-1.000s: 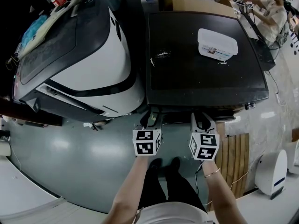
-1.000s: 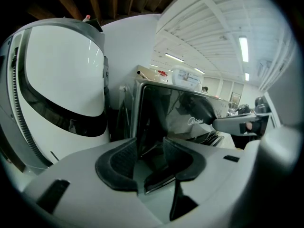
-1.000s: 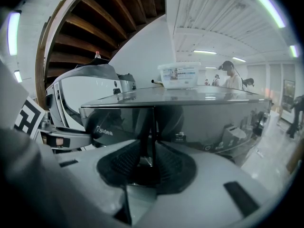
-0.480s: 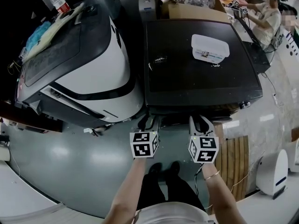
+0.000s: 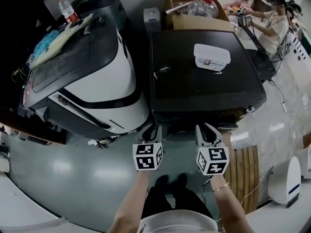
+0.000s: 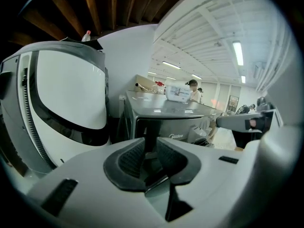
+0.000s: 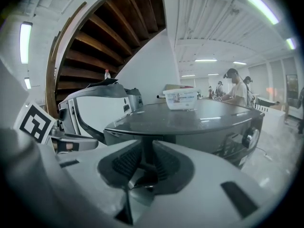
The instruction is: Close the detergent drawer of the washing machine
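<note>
Grey floor (image 5: 63,169) fills the bottom of the head view. Dark washing machine (image 5: 204,81) sits upper middle w/ a white tub (image 5: 211,56) on top. A white-and-black machine (image 5: 97,72) is at upper left. Left gripper (image 5: 151,131) & right gripper (image 5: 208,130) hang side by side just below the washer's front edge. Vs a sec ago both sit lower in the frame & look a bit bigger; the tub sits lower too. Left jaws are closing, thin gap, nothing btwn them. Right jaws: thin gap, nothing btwn. Detergent drawer is somewhere in the front panel (image 6: 166,127) past the left jaws; its edges are too dim to pick out.
</note>
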